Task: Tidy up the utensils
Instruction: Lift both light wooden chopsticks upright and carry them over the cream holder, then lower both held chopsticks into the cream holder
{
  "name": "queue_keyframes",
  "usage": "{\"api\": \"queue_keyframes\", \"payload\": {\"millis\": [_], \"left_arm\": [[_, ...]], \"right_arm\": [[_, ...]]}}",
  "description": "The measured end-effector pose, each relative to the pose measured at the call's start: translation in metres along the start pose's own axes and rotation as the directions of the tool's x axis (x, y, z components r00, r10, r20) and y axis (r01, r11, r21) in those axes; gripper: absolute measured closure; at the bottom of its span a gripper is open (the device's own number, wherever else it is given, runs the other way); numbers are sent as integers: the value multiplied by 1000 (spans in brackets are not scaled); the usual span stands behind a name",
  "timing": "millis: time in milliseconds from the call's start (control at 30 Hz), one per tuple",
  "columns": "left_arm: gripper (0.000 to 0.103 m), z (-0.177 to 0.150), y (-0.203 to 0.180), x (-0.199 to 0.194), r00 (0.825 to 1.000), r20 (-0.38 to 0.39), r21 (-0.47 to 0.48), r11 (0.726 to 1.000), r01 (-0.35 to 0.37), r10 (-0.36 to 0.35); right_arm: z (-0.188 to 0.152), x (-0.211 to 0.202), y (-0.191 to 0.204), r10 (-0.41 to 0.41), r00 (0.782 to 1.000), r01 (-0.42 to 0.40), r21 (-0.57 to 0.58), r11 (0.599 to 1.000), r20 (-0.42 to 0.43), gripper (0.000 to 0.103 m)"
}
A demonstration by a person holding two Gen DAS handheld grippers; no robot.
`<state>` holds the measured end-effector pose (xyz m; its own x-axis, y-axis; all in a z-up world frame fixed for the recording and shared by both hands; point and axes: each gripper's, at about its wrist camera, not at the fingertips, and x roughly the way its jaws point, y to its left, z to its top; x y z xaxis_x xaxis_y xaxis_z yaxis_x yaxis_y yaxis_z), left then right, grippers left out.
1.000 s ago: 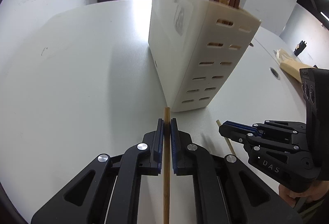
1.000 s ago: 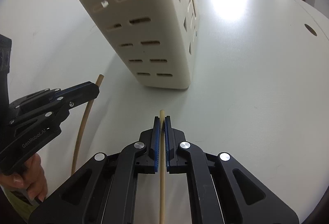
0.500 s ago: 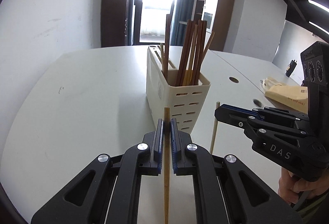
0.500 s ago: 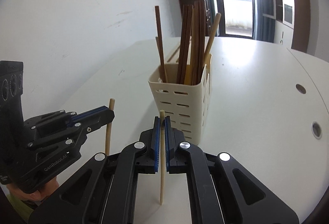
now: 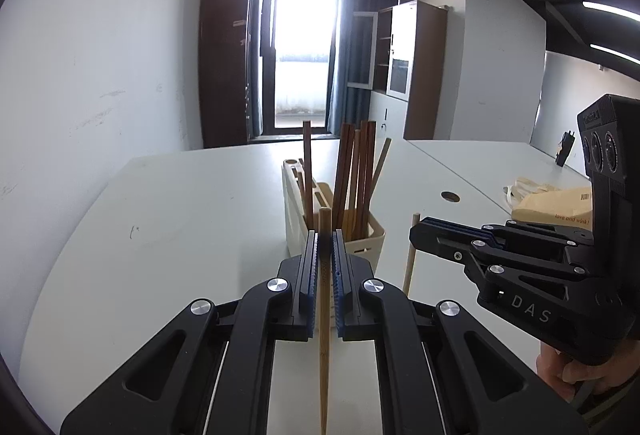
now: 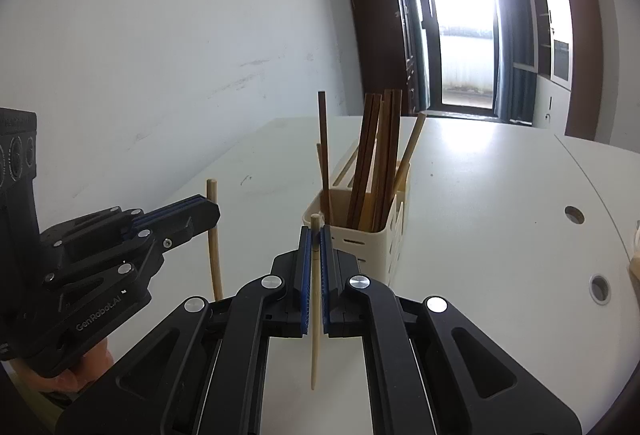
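Observation:
A cream slotted utensil holder (image 5: 294, 211) (image 6: 386, 249) stands on the white table with several brown and light chopsticks upright in it. My left gripper (image 5: 324, 241) is shut on a brown chopstick (image 5: 324, 335), held upright in front of the holder. My right gripper (image 6: 315, 237) is shut on a pale chopstick (image 6: 315, 315), also upright, near the holder. Each gripper shows in the other view: the right one (image 5: 416, 235) with its chopstick (image 5: 410, 267), the left one (image 6: 214, 211) with its chopstick (image 6: 214, 259). Both are raised above the table.
The white table (image 5: 180, 215) runs back to a dark glass door. Cable holes (image 6: 574, 214) sit in the right part of the table. A brown paper bag (image 5: 552, 205) lies at the right. A white wall is close on the left.
Both grippers have lifted and tilted up, raising their chopsticks from flat on the table to upright. The holder now appears farther and lower in both views.

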<state>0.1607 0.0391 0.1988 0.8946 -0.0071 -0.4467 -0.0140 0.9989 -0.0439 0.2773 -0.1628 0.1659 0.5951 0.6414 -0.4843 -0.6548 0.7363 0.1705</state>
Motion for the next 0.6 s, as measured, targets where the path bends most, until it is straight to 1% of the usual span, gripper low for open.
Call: {"api": "queue_keyframes", "payload": {"millis": [167, 267, 300, 367, 400, 467, 500, 600], "left_arm": [[97, 14, -3, -6, 997, 71, 6, 1000, -9, 9], [97, 23, -6, -9, 993, 121, 17, 1000, -20, 18], [97, 27, -7, -11, 989, 144, 17, 1000, -25, 23], [97, 32, -10, -15, 980, 196, 21, 999, -38, 33], [97, 35, -10, -17, 975, 219, 17, 999, -31, 27], [97, 41, -10, -20, 966, 254, 5, 998, -57, 54], [97, 43, -11, -24, 957, 283, -3, 998, -58, 57], [97, 49, -13, -31, 939, 339, -18, 998, -54, 56]], "right_arm": [[17, -13, -5, -22, 997, 22, -10, 1000, 74, 98], [26, -19, -14, 17, 993, -19, 12, 1000, 113, 98], [29, -22, -15, 10, 991, -12, 12, 1000, 132, 98], [35, -28, -18, -6, 983, 5, 6, 1000, 183, 98], [37, -30, -20, 1, 978, -3, 7, 1000, 207, 98], [42, -35, -23, 16, 968, -20, 11, 1000, 250, 98], [43, -36, -24, 20, 962, -23, 8, 1000, 274, 98], [46, -40, -27, 36, 938, -39, 3, 999, 345, 98]]}}
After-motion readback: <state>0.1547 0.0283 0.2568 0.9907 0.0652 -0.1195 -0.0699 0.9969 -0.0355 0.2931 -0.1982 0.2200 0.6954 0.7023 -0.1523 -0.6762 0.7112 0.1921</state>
